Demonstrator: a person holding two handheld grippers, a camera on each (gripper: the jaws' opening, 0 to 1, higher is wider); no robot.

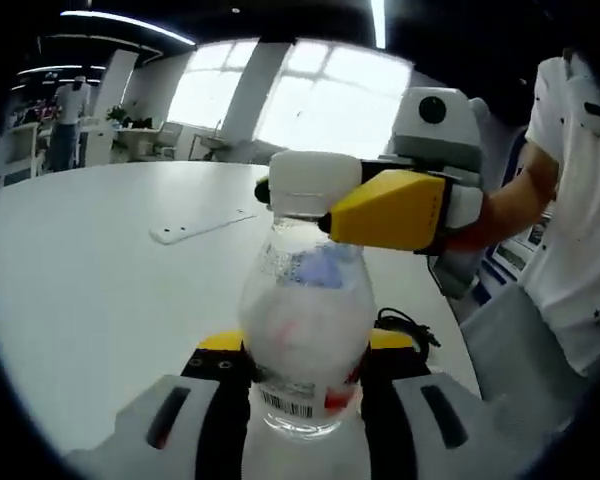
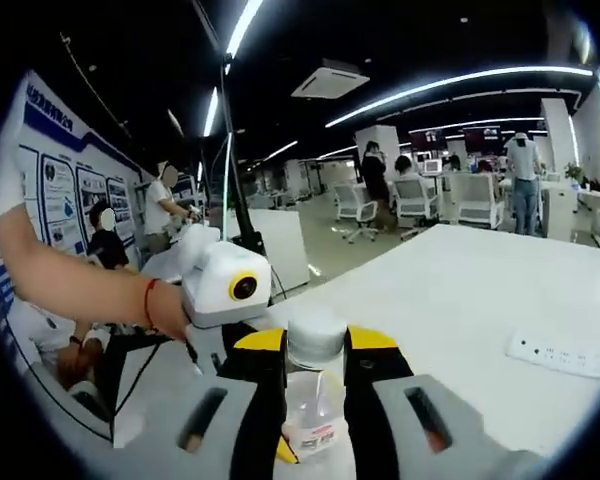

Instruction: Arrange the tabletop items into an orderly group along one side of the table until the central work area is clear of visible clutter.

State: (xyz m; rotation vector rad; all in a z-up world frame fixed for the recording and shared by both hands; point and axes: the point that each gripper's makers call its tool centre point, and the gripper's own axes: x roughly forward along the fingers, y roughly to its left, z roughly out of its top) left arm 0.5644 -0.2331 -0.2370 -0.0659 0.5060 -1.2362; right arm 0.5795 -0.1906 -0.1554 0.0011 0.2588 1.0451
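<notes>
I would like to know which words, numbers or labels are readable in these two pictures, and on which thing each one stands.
None can be read.
Bottle label: a barcode, digits too small.
Bottle label between the right claw tips: red patch, print blurred.
Wall posters: blue headings, too blurred.

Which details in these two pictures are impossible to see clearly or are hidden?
- Left gripper view: the bottle base is hidden between the left claw and the bottom edge.
- Left gripper view: the right claw covers part of the cap.
- Right gripper view: the bottle's body is mostly hidden by the claw.
- Right gripper view: the power strip sockets are too small.
</notes>
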